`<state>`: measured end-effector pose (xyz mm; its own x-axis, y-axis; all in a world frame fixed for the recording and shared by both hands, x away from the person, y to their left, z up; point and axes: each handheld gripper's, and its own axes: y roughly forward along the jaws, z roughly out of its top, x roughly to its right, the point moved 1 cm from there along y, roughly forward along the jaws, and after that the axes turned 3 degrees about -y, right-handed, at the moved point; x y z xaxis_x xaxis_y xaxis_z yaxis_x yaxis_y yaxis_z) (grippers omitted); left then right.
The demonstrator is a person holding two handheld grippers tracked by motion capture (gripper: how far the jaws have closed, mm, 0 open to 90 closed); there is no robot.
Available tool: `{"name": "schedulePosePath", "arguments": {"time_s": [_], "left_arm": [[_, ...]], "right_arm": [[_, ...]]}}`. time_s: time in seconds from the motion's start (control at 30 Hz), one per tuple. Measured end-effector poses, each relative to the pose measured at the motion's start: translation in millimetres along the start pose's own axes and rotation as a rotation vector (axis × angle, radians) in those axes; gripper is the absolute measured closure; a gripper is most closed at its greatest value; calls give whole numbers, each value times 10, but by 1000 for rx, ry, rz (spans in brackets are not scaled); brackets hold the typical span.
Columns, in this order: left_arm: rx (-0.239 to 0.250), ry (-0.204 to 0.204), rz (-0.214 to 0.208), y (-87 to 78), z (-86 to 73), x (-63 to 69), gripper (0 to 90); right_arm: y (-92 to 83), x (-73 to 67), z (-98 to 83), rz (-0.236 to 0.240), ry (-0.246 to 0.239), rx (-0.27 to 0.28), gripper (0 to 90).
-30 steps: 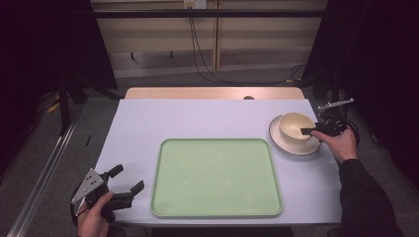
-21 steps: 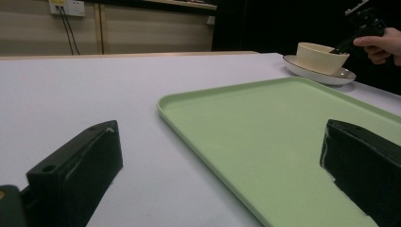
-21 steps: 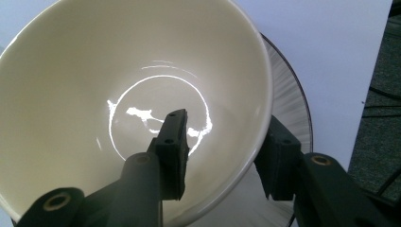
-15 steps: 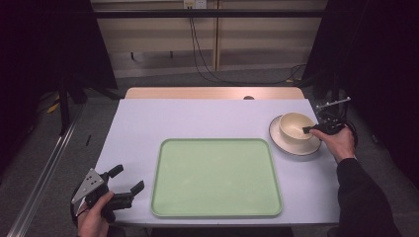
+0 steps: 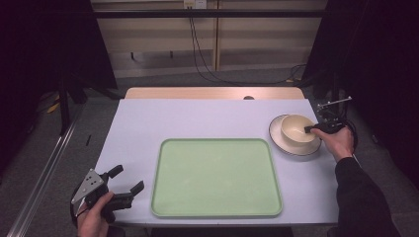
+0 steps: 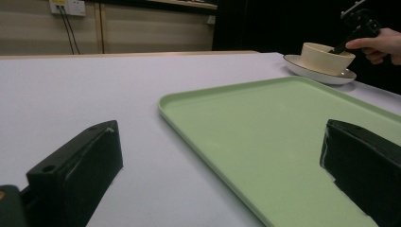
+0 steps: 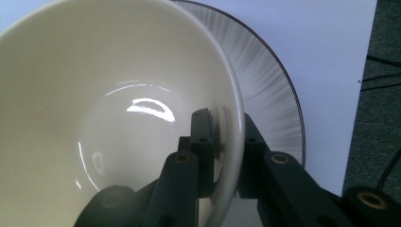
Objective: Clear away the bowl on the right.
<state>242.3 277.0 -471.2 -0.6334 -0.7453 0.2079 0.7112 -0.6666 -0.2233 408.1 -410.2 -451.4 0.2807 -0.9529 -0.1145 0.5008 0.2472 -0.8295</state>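
High view, lower left of the frame: the left tongs [image 5: 129, 180] sit in the person's left hand [image 5: 93, 220] at the near corner of the pale worktop [image 5: 207, 118], their jaws spread wide with nothing between them, pointing up and right toward the green tray [image 5: 216, 177]. The tray lies flat in the lower middle of the frame, its long axis running left to right across the picture. At the right edge of the worktop, well apart from the tray's upper right corner, the cream bowl [image 5: 298, 129] stands upright on a saucer [image 5: 279, 134], mouth facing up; being round, it has no long axis.

The right tongs [image 5: 310, 130] reach in from the right, pointing left in the frame, held by the right hand [image 5: 339, 143]. Their jaws have just been closing with the bowl's rim between them. In the right gripper view the tongs [image 7: 226, 137] are pinched narrow on the bowl's [image 7: 94, 94] wall, one jaw inside and one outside, with the striped saucer [image 7: 274, 90] beneath. In the left gripper view, upper right of the frame, the bowl [image 6: 326, 57] sits level on its saucer [image 6: 307, 68].
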Motion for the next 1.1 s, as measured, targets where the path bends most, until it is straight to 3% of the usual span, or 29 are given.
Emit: {"name": "schedulePosePath", "arguments": {"time_s": [0.43, 0.67, 1.1], "left_arm": [[2, -1, -3, -1, 0, 0, 0], [-3, 5, -7, -2, 1, 0, 0], [-4, 7, -5, -4, 1, -1, 0]], "right_arm": [[-5, 71, -33, 67, 58, 30, 848], [-15, 57, -34, 79, 84, 37, 849], [-14, 39, -32, 96, 78, 51, 847]]}}
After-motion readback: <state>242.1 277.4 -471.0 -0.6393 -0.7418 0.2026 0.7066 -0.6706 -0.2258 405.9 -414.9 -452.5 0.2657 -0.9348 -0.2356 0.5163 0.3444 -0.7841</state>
